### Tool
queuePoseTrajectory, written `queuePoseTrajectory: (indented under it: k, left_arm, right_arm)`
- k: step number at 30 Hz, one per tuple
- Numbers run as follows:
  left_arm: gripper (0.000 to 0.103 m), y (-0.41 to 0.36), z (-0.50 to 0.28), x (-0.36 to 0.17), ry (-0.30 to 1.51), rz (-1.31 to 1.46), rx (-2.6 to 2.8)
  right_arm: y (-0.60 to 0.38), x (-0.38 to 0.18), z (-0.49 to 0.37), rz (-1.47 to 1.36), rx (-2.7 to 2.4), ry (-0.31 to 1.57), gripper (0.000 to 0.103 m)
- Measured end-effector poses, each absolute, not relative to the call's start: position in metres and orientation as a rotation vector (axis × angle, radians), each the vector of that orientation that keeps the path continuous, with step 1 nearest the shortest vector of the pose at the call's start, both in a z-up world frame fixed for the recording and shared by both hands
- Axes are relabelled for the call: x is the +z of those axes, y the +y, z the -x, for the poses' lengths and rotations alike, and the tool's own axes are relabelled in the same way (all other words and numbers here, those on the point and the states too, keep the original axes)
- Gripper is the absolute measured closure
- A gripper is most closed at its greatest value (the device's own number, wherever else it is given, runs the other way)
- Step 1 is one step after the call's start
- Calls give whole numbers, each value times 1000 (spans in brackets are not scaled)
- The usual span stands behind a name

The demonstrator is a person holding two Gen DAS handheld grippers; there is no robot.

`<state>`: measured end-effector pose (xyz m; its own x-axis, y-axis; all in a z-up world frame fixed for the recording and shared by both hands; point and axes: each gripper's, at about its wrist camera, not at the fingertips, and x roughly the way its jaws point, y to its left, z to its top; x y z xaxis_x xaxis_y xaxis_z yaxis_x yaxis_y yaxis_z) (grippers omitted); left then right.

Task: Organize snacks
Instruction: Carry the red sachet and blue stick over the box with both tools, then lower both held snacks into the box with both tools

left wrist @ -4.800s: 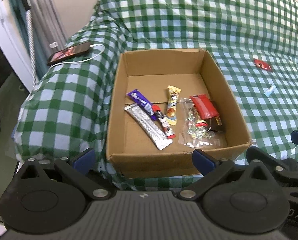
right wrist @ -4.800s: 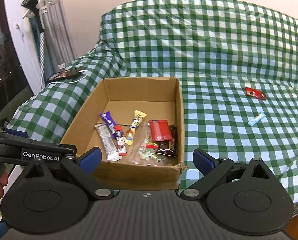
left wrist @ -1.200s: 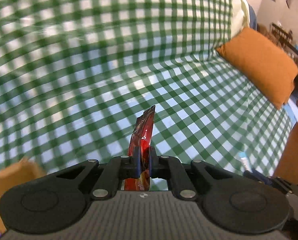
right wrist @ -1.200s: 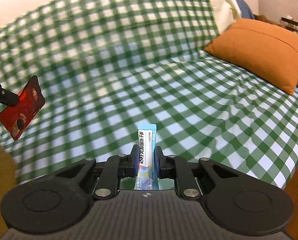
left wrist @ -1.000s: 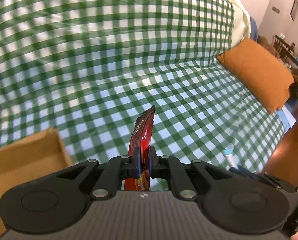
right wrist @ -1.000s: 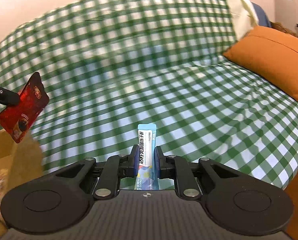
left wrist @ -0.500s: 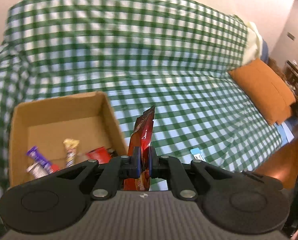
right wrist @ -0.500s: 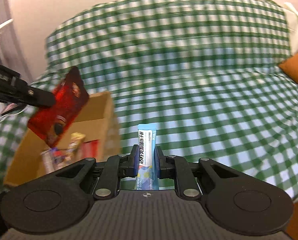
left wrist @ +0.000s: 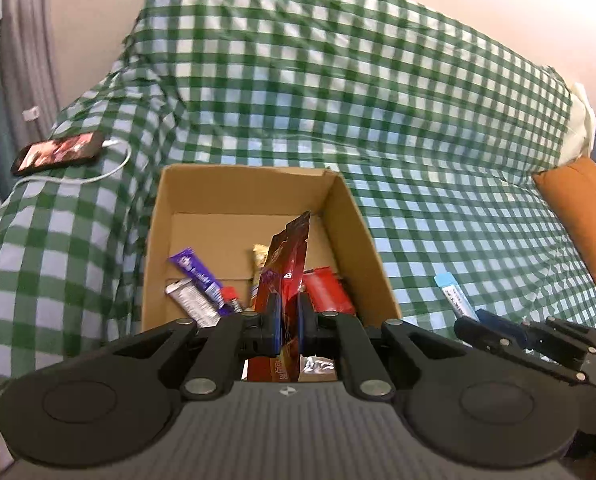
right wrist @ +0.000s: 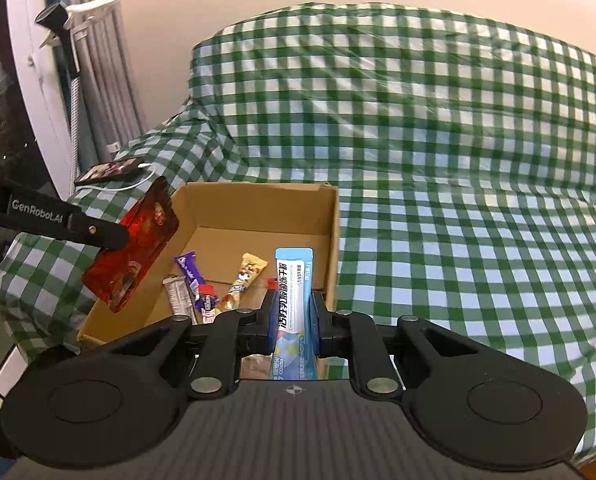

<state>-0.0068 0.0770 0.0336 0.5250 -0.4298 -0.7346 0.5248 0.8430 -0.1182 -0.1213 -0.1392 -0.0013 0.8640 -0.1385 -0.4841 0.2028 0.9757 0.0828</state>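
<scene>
Jaws of the left gripper (left wrist: 286, 326) clench a red snack packet (left wrist: 286, 268) standing upright over the cardboard box (left wrist: 349, 216); the right gripper (right wrist: 294, 322) pinches a blue snack stick (right wrist: 294, 292) upright between its pads, near the box's right wall.

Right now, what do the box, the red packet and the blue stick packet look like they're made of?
The box looks like plain brown cardboard, matte, with folded flaps and raw edges. The red packet in the left claw seems to be glossy plastic or foil film: it shines and creases. The blue stick packet in the right claw looks like smooth printed plastic film with a crimped top, though laminated paper is possible.
</scene>
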Motion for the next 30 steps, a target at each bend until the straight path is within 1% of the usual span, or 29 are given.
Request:
queuePoseTrajectory:
  k: [12,30]
  left_arm:
    - [95,107,-2,33,824,-83,-545]
    - [95,109,-25,22,852,-59,-524]
  right_arm:
    - [-112,2,102,-77,-172,526,86]
    - [-100,-4,74,-47,-143,576,86]
